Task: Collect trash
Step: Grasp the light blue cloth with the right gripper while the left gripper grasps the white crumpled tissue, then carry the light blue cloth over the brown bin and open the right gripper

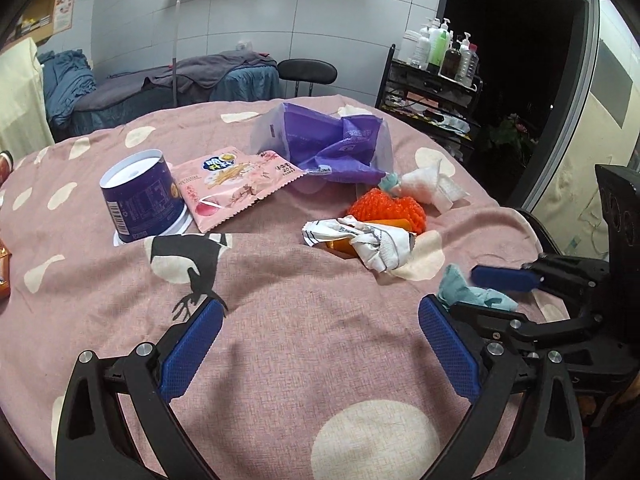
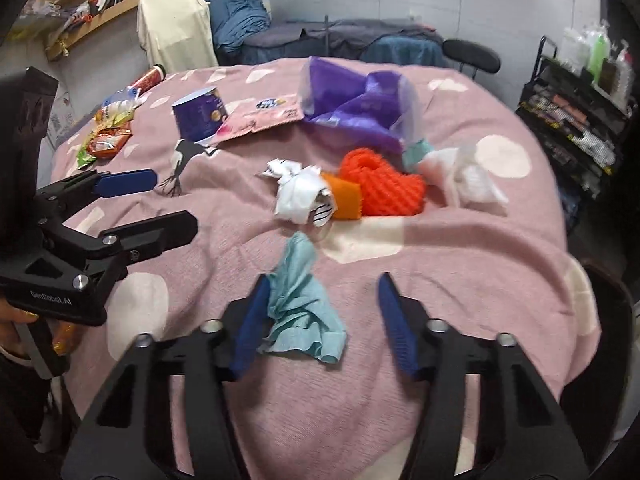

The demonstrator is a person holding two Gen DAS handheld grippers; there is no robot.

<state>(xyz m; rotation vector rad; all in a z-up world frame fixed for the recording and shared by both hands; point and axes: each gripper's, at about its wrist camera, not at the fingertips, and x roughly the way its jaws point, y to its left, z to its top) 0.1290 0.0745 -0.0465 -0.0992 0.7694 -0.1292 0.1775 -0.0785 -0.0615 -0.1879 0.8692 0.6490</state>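
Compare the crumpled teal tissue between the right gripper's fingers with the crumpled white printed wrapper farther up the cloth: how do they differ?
The crumpled teal tissue is plain, soft paper; the crumpled white printed wrapper bears black print. The tissue lies alone between the right gripper fingers, against one pad only; the wrapper lies beyond it, overlapping an orange packet. Both are crumpled trash on the pink spotted cloth.

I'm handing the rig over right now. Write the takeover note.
Left gripper: open, empty, over bare cloth.
Right gripper: open around the teal tissue, which touches one finger only; not gripped.
Purple bag lies open at the far side of the table.
Left to collect: white wrapper, orange net, white tissue, pink packet, blue tub.
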